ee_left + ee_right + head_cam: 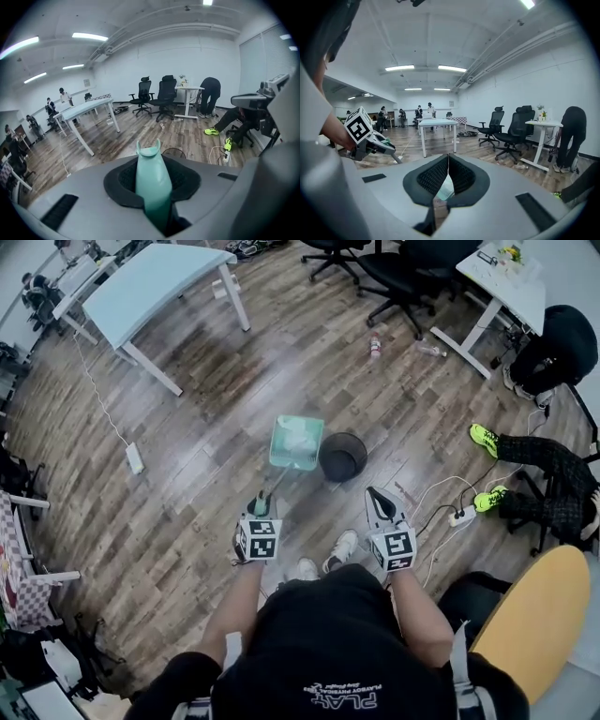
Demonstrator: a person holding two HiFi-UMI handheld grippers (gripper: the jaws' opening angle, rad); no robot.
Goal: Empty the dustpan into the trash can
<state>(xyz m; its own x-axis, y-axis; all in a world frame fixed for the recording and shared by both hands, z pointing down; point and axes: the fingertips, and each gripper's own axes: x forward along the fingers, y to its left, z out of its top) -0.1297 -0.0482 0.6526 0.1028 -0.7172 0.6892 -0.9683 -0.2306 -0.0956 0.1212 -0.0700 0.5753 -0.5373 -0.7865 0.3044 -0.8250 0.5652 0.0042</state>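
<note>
The left claw (260,505) is clenched on the teal handle (153,183) of the dustpan (292,463), whose pan sits out ahead of it over the wooden floor (206,371), just beside the black trash can (341,471) (white paper (300,437) lies in the pan). The right claw (376,498) is closed on nothing, its pads meeting at the tips. Only the head view shows pan and can side by side; the left gripper view shows the grip itself, and the right gripper view catches the left claw's marker cube (358,125).
</note>
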